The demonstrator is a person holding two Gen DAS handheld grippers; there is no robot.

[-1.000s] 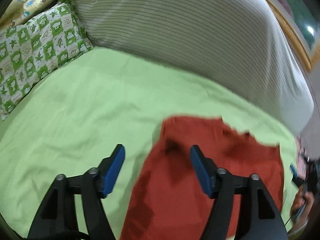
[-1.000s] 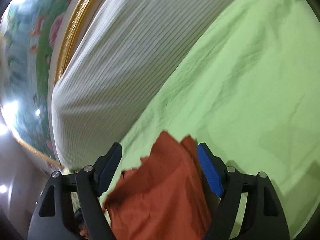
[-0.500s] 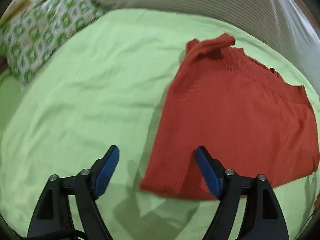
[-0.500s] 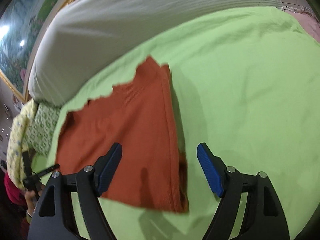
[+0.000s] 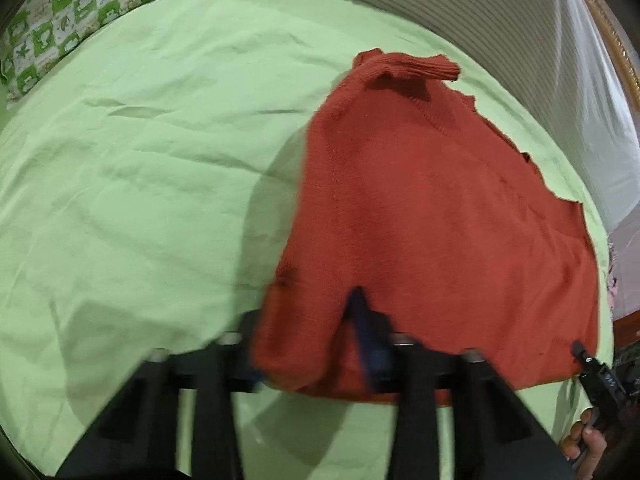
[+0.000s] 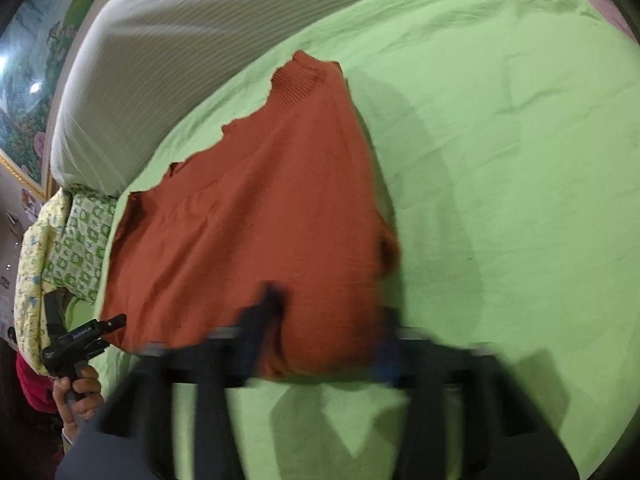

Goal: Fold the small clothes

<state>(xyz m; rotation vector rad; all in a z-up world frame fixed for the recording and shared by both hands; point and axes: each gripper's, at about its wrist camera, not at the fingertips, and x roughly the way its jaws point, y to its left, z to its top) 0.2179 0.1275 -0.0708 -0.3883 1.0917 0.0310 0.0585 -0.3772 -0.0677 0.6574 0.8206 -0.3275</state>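
Note:
A rust-red knitted sweater (image 5: 440,208) lies spread on the green bedsheet (image 5: 140,160). It also shows in the right wrist view (image 6: 248,232). My left gripper (image 5: 308,344) is at the sweater's near left corner, with the hem draped over its left finger and the right finger (image 5: 368,336) showing through the cloth. My right gripper (image 6: 324,344) is at the near right corner, with the hem lying between its fingers (image 6: 260,320). Both are motion-blurred, and the cloth hides how the jaws stand.
A large striped white pillow (image 5: 520,40) lies along the far edge of the bed. A green-and-white patterned pillow (image 5: 72,20) sits at the far left. The sheet (image 6: 520,160) stretches right of the sweater. The person's hand holds the other gripper (image 6: 80,340) at the left edge.
Both grippers have moved forward onto the sweater's near hem, one at each corner. The hem now covers part of their fingers.

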